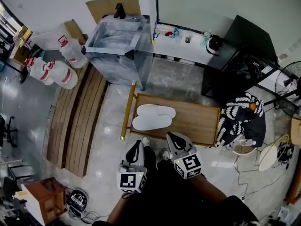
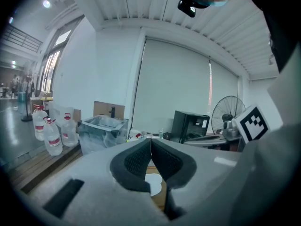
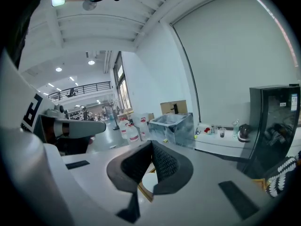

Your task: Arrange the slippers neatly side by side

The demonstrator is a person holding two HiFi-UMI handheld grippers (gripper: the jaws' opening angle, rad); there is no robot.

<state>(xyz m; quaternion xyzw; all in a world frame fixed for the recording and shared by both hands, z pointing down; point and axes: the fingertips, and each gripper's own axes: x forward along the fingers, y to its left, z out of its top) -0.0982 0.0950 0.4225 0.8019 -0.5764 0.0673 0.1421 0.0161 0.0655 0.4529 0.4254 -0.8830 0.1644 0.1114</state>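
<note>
The jugs [image 1: 71, 54] far ahead and left of the jaws carry red-and-white labels, too small to read. Each gripper's cube bears a black-and-white square marker.

The slippers [image 1: 153, 116] are plain white with rounded toes. They lie flat and side by side on a wooden table [image 1: 197, 121], their long edges touching and both pointing the same way.

The left gripper [image 1: 137, 147] [image 2: 151, 141] has its jaws clenched tip to tip with nothing between them. The slippers lie just ahead of and below its tips, clear of them, and a white patch of one shows under the pads in the left gripper view.

The right gripper [image 1: 175, 139] [image 3: 151, 142] is likewise clamped on nothing. The slippers sit ahead and to the left of its tips, untouched.
</note>
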